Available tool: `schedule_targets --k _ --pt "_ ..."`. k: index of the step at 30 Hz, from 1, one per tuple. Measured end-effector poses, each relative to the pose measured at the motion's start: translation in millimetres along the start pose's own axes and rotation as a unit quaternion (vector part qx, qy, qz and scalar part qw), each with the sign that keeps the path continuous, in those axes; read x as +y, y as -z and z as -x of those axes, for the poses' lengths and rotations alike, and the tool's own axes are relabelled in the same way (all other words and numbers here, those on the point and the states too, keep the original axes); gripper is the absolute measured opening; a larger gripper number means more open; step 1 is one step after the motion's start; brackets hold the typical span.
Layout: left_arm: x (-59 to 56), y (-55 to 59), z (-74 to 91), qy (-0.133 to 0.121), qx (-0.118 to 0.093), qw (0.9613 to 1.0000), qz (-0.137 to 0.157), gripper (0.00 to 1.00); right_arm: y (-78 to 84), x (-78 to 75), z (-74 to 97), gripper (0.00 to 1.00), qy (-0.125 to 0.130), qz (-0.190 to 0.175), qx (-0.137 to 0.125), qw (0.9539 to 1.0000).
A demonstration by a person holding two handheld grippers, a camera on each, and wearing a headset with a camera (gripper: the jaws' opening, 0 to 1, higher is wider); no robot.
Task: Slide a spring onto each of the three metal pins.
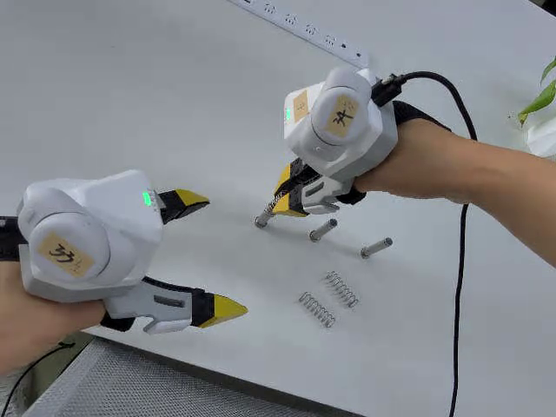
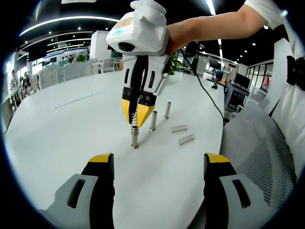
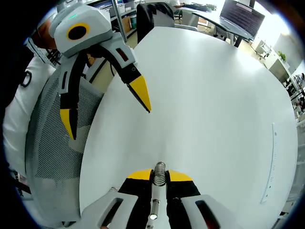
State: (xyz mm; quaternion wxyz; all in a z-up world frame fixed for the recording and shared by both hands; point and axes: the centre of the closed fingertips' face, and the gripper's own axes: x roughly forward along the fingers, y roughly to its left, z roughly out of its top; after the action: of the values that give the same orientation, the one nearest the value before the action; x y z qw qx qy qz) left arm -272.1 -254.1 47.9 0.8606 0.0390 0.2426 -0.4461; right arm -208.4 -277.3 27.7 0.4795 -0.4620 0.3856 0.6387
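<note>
Head view: left tool [image 1: 221, 254] near table [image 1: 130, 87] edge; right tool [image 1: 278, 208] pinches spring [image 1: 268, 212].

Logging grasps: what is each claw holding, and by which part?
Right claw pinches the small coiled metal spring across its upper coils; left claw holds nothing.

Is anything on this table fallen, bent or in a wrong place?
Nothing stands out. The three short metal pins stand upright in a row on the white table, two loose coil springs lie beside them, and the right gripper holds a third spring over the end pin.
</note>
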Motion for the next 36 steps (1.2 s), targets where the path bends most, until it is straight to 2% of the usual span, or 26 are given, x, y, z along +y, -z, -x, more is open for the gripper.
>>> schedule_targets --k 13,36 --pt "0.0 0.4 -0.7 0.002 -0.001 1.0000 0.003 0.76 2.6 2.5 -10.7 0.07 -0.008 -0.004 0.004 1.0000" --pt "0.8 0.8 -3.2 0.003 -0.003 1.0000 0.007 0.75 8.7 1.8 -28.9 0.07 -0.002 0.002 0.010 0.9999"
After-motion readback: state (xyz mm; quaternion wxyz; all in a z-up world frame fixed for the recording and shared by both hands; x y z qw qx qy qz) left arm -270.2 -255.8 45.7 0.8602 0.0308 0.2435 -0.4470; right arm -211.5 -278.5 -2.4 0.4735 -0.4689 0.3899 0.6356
